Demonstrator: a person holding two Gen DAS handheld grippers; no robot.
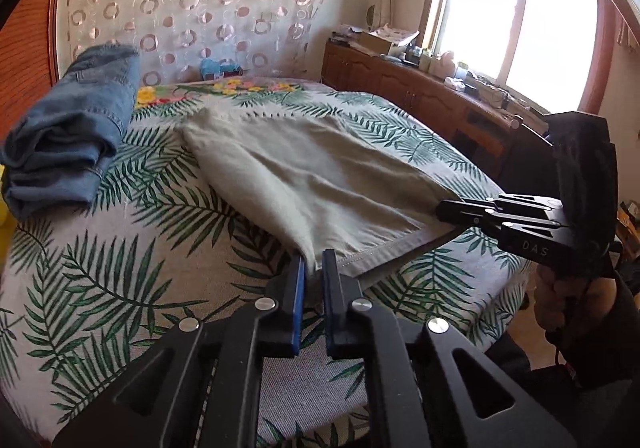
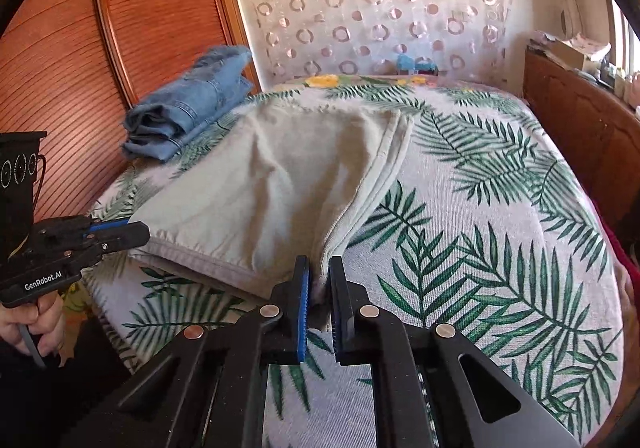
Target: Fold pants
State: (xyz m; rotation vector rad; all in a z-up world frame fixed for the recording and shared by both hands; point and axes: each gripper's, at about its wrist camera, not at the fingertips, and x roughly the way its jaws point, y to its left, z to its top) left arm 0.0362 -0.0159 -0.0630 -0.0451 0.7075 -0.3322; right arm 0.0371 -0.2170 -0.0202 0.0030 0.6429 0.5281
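Pale beige pants (image 1: 304, 176) lie flat on a leaf-patterned bed cover (image 1: 120, 256), their near hemmed edge raised a little. In the left wrist view my left gripper (image 1: 314, 268) is shut on the left corner of that edge, cloth pinched between the blue pads. My right gripper (image 1: 442, 210) comes in from the right and clamps the opposite corner. The right wrist view shows the pants (image 2: 272, 176) folded lengthwise, with my right gripper (image 2: 320, 274) shut on the near right corner. There the left gripper (image 2: 142, 234) bites the left corner, held by a hand.
Folded blue jeans (image 1: 76, 128) (image 2: 192, 104) sit at the bed's far left, by a wooden wardrobe (image 2: 60, 68). A cluttered wooden cabinet (image 1: 400, 84) runs along the right under a bright window. A patterned curtain hangs behind the bed.
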